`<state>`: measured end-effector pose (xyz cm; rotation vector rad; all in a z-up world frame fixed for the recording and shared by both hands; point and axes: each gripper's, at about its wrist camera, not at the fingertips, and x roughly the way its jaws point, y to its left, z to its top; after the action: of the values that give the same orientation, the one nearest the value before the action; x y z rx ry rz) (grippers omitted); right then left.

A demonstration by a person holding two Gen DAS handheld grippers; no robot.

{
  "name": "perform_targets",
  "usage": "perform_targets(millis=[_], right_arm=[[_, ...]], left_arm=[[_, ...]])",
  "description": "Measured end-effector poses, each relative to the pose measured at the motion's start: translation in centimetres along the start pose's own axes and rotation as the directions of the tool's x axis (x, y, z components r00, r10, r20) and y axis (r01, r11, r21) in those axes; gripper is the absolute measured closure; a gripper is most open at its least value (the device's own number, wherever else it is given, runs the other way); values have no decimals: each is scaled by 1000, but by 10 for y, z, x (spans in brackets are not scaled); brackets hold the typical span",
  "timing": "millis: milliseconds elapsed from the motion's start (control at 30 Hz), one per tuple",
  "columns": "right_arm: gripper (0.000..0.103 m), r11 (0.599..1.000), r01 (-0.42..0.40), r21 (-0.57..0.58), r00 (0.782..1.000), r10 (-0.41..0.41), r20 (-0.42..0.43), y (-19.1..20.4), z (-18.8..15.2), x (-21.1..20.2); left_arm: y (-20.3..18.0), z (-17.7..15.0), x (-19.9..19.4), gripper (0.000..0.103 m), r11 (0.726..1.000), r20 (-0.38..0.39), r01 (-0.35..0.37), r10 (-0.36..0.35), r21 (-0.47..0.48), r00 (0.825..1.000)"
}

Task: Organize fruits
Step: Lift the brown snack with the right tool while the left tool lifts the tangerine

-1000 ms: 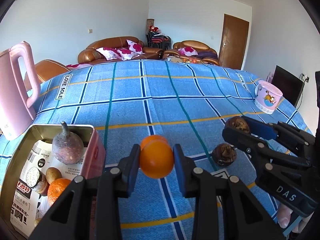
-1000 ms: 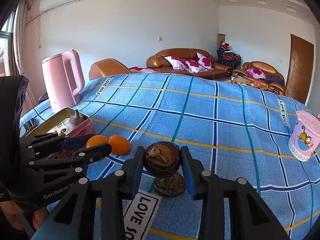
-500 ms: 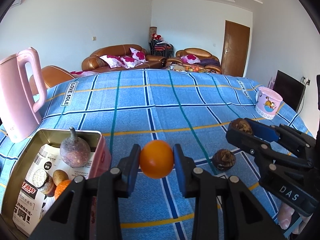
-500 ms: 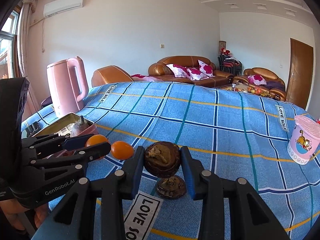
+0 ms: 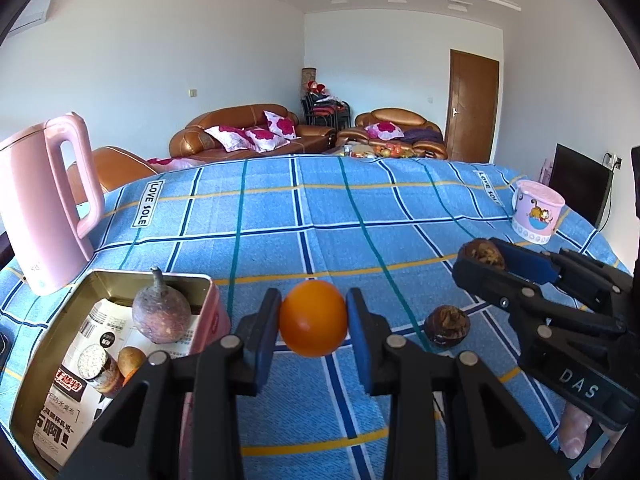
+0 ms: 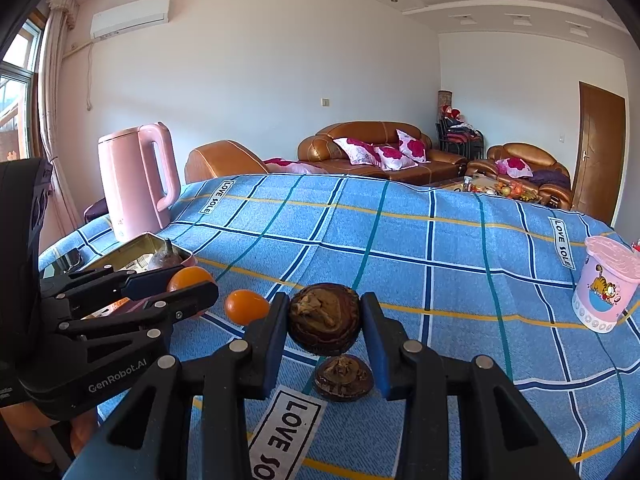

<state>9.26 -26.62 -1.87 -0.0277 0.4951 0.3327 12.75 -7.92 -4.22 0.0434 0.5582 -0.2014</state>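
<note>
The left gripper (image 5: 313,322) grips an orange (image 5: 313,323) – the open tin (image 5: 48,344) lies just lower left of it – while the right gripper (image 6: 325,320) clamps a brown fruit (image 6: 325,318).

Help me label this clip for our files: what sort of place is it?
Most likely a home living room. Brown leather sofas with flowered cushions stand behind a table under a blue checked cloth, and an air conditioner hangs on the wall by a curtained window.
</note>
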Motion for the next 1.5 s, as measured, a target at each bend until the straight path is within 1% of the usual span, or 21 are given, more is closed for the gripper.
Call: perform_targets(millis=[533, 800, 1033, 1267, 1500], right_arm=[[64, 1000, 0, -6, 999, 0, 48, 1, -1, -10], [65, 1000, 0, -15, 996, 1, 84, 3, -1, -16], [65, 1000, -2, -16, 995, 3, 99, 3, -1, -19], [65, 1000, 1, -18, 993, 1, 121, 3, -3, -23], [65, 1000, 4, -27, 985, 0, 172, 5, -4, -34]], left_arm=[[1, -1, -12, 68, 1000, 58, -14, 15, -2, 998], [0, -2, -19, 68, 1000, 98, -21, 22, -4, 995], [1, -2, -23, 68, 1000, 123, -30, 31, -8, 992], [0, -3, -29, 68, 999, 156, -43, 44, -8, 987], [-1, -5, -39, 68, 998, 203, -60, 61, -8, 977]])
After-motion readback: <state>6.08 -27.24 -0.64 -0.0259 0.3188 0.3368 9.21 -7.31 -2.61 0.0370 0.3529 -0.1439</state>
